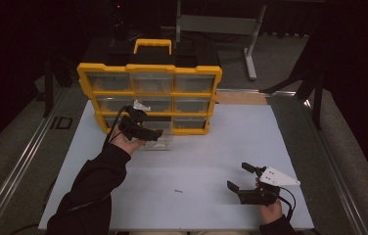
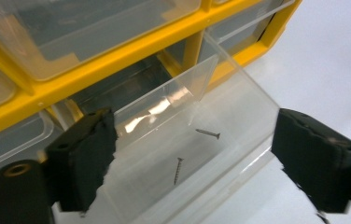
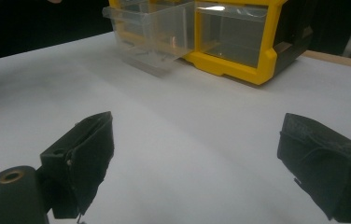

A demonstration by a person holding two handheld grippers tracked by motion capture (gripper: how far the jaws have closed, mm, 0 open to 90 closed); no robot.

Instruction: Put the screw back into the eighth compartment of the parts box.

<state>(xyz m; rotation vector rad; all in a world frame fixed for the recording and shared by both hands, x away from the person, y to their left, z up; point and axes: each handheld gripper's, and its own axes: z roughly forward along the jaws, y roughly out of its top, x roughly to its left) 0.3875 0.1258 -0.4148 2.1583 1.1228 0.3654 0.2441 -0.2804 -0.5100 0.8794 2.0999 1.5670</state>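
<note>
dark floor and black curtains sit all around a white table point(image 1: 221, 147), and a person's two arms come in from the near side.

the left gripper point(image 1: 153, 133) has its jaws spread wide. they hang over a clear drawer point(image 2: 197, 154) that is pulled out of the bottom row of a yellow parts box point(image 1: 150, 95). nothing is pinched. the drawer is most likely out so things can be dropped in or picked out. two small screws point(image 2: 208, 134) lie flat on the drawer floor, near each other but not touching.

the right gripper point(image 1: 240, 178) has its jaws spread wide too, with nothing between them. it rests low near the front right part of the table, well apart from the box. it looks like it is waiting.

one more tiny screw point(image 1: 177, 191) lies alone on the table, between the two hands and close to the front edge. my guess is that it belongs in the drawer with the others.

the box stands at the far end of the table with a yellow handle point(image 1: 152, 46) on top, so its drawers face the person. the other drawers are pushed in.

i can't see any words or labels to read.
</note>
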